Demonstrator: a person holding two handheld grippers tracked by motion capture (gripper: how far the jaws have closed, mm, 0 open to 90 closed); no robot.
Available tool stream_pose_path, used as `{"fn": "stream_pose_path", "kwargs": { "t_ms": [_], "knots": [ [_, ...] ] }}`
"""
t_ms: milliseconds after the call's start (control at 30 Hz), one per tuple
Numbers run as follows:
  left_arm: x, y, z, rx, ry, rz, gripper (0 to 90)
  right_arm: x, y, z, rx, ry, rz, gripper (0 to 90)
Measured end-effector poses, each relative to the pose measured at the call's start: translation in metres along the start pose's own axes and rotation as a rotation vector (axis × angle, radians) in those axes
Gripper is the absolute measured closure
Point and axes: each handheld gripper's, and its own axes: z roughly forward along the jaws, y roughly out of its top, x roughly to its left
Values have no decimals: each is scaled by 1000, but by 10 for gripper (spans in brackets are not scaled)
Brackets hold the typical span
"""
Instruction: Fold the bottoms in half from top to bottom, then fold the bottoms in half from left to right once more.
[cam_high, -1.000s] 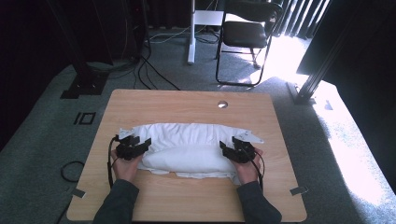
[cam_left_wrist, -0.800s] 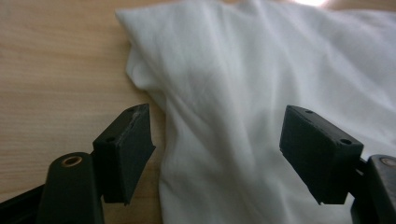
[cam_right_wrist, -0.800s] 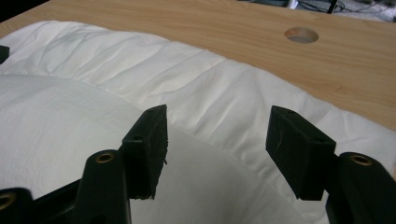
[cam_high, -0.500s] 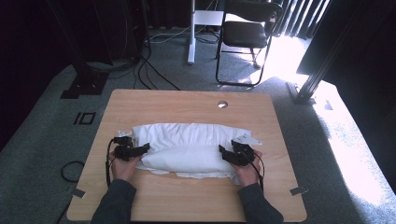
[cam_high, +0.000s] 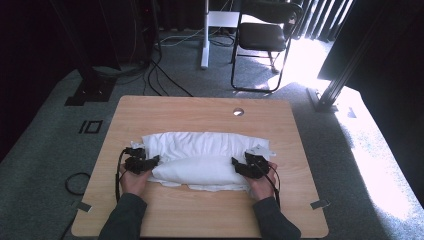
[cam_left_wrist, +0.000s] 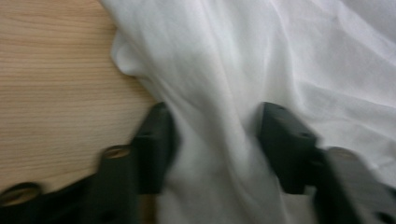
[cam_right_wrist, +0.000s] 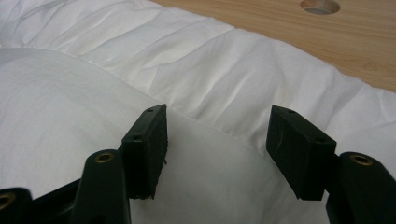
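A white cloth (cam_high: 200, 157) lies bunched across the middle of the tabletop (cam_high: 200, 110), nearer its front edge. The left gripper (cam_high: 141, 162) sits at the cloth's left end; its jaws have just been closing, with a fold of fabric between them. The right gripper (cam_high: 248, 166) straddles the right end, jaws apart. Whether either grips is hard to tell. Since the earlier frame, the cloth's front fold looks rolled higher.

A lab or office: grey carpet (cam_high: 45, 150), floor cables (cam_high: 165, 80), folding chair (cam_high: 262, 37).
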Motion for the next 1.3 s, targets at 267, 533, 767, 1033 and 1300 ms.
{"fn": "stream_pose_path", "kwargs": {
  "t_ms": [267,533,767,1033,1300],
  "knots": [
    [9,-4,-2,5,-64,-17,846,0,-2,2,10,3,1,381],
    [16,-3,-2,14,-114,-66,876,1,0,0,4,1,-10,381],
    [17,-3,-3,13,-119,-68,878,3,2,0,2,2,-11,381],
    [21,2,-18,-45,-170,-97,882,13,14,0,-12,31,-50,433],
    [21,19,-38,-120,-239,-111,882,38,24,8,-9,82,-151,490]
  ]
}}
